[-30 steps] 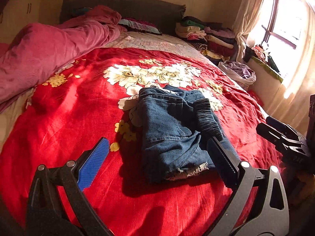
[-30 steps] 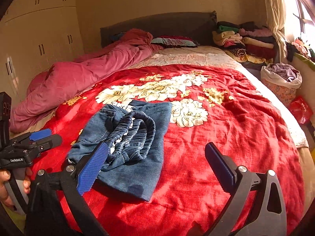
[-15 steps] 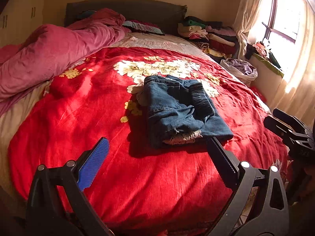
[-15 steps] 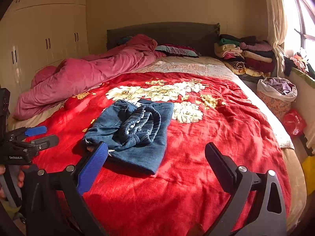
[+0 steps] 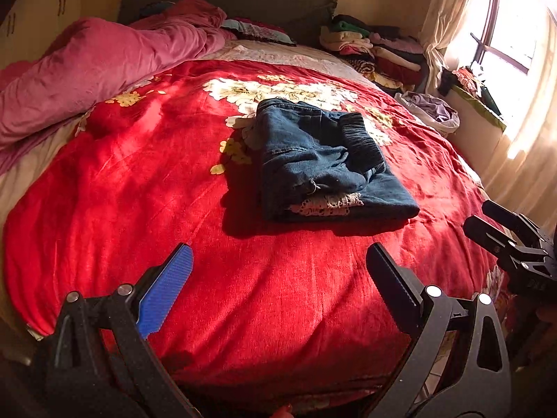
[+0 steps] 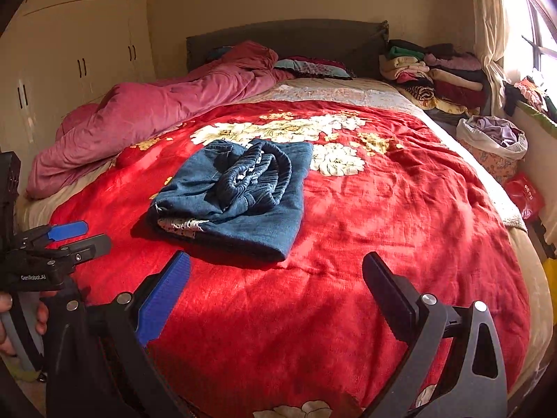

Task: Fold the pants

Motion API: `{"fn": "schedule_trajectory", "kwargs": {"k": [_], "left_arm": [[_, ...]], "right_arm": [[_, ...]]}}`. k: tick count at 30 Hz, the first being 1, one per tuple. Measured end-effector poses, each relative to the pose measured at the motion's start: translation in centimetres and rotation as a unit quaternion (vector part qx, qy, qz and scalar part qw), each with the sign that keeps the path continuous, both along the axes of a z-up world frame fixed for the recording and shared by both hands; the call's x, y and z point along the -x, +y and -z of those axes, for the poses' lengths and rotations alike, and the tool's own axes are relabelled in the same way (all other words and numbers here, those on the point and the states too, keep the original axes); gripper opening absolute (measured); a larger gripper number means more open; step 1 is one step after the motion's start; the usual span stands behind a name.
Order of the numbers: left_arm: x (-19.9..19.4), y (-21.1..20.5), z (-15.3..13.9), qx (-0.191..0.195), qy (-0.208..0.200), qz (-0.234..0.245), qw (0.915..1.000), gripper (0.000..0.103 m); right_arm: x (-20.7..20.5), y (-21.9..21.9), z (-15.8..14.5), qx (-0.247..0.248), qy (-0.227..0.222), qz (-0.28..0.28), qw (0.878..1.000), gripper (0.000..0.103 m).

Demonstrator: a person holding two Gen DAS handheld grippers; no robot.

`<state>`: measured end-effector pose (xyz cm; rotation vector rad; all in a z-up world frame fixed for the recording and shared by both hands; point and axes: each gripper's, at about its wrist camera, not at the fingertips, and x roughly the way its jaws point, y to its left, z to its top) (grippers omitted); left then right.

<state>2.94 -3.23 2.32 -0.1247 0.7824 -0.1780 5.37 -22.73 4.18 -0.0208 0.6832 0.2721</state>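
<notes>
**Q:** Where are the pants, and what do your two views each give you?

**A:** The folded pants (image 5: 327, 160) lie on the red floral blanket (image 5: 139, 209), about mid-bed. My left tongs (image 5: 278, 271) hang released, both fingers spread wide over bare blanket, gripping nothing. My left view catches the sunlit window (image 5: 504, 35) and my right tongs at its right edge. My right view shows the wardrobe doors (image 6: 80, 52) instead, and a hand (image 6: 21, 317) gripping the left tongs' handle at its left edge. My right tongs (image 6: 276, 275) are released too, empty.

**Q:** What has changed since a second ago?

**A:** Both tongs have pulled back toward the foot of the bed. The bundle looks smaller and farther off now; before, my left fingers framed its near edge. The pants themselves have not shifted.

**Q:** Which way does the bundle run?

**A:** Its long axis runs from the foot of the bed toward the headboard (image 6: 289, 38). The frayed hems (image 6: 181, 224) face me; the ribbed waistband (image 6: 257, 174) sits bunched on top.
</notes>
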Motion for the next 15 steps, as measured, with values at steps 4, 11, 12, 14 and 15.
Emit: {"fn": "schedule_trajectory", "kwargs": {"k": [4,11,12,14,15], "left_arm": [[-0.1,-0.1,0.3,0.001,0.002,0.001,1.0,0.093],[-0.2,-0.1,1.2,0.0,-0.001,-0.003,1.0,0.093],[-0.3,0.0,1.3,0.003,0.0,-0.004,1.0,0.093],[-0.4,0.2,1.5,0.004,0.002,-0.009,1.0,0.093],[-0.4,0.3,1.5,0.004,0.003,-0.01,0.9999,0.093]], "right_arm": [[-0.2,0.0,0.9,0.0,0.012,0.002,1.0,0.098],[-0.7,0.3,2.8,0.006,0.026,0.009,1.0,0.098],[-0.8,0.4,3.0,0.006,0.028,0.007,1.0,0.098],[-0.8,0.6,3.3,0.009,0.029,0.005,1.0,0.098],[-0.9,0.7,3.4,0.01,0.03,0.004,0.999,0.098]]}}
